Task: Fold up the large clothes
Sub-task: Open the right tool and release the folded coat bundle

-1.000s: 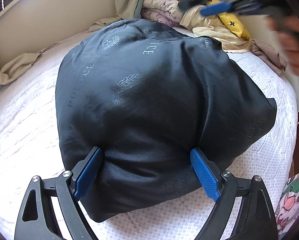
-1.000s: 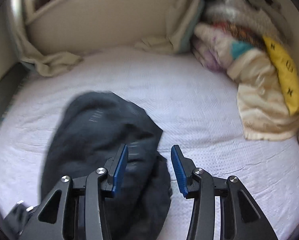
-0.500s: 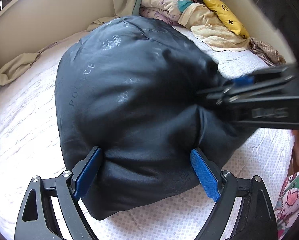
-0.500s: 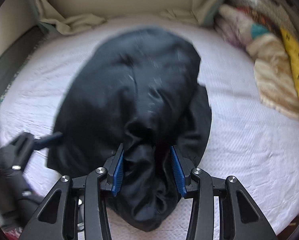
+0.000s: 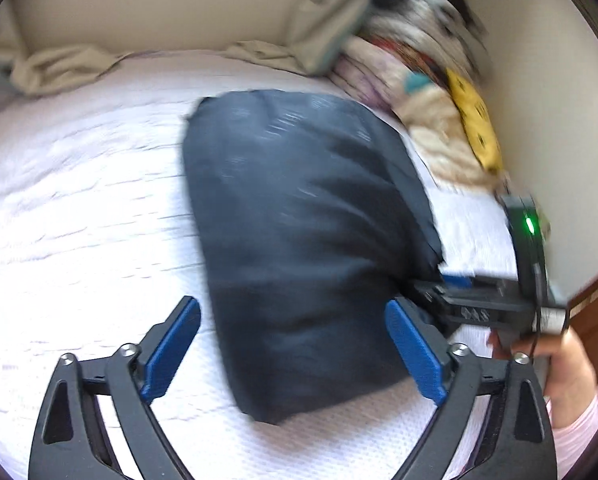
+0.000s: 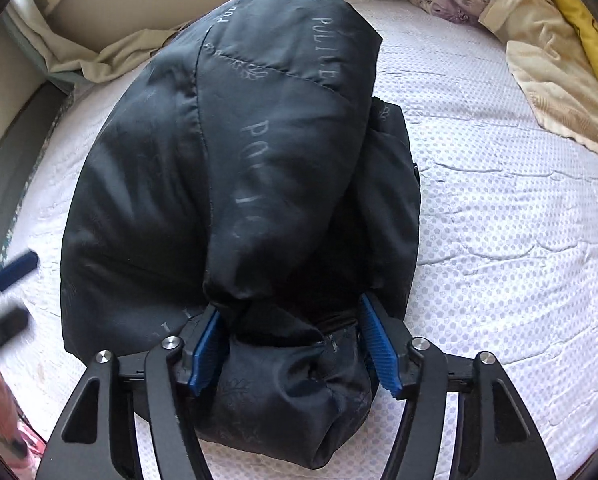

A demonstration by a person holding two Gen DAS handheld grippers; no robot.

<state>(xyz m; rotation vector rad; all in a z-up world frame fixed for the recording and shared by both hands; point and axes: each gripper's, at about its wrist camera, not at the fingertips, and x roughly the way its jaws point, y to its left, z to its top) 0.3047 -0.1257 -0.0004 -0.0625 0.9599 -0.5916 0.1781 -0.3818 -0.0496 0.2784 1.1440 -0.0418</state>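
Now the left gripper (image 5: 293, 348) spreads wider, its pads clear of the one folded black padded jacket (image 6: 235, 168) on the white mattress (image 6: 499, 220). Right of that, the right gripper (image 6: 295, 344) is opening around the jacket's near end. Beyond the jacket, bedding (image 6: 539, 40) lies piled.

1. Bright daylight enters at the upper left, whitening the bed (image 6: 499, 200).
2. The left wrist view is motion-smeared throughout; the right wrist view is sharp.
3. Fisheye bending and dark vignetting ring both.
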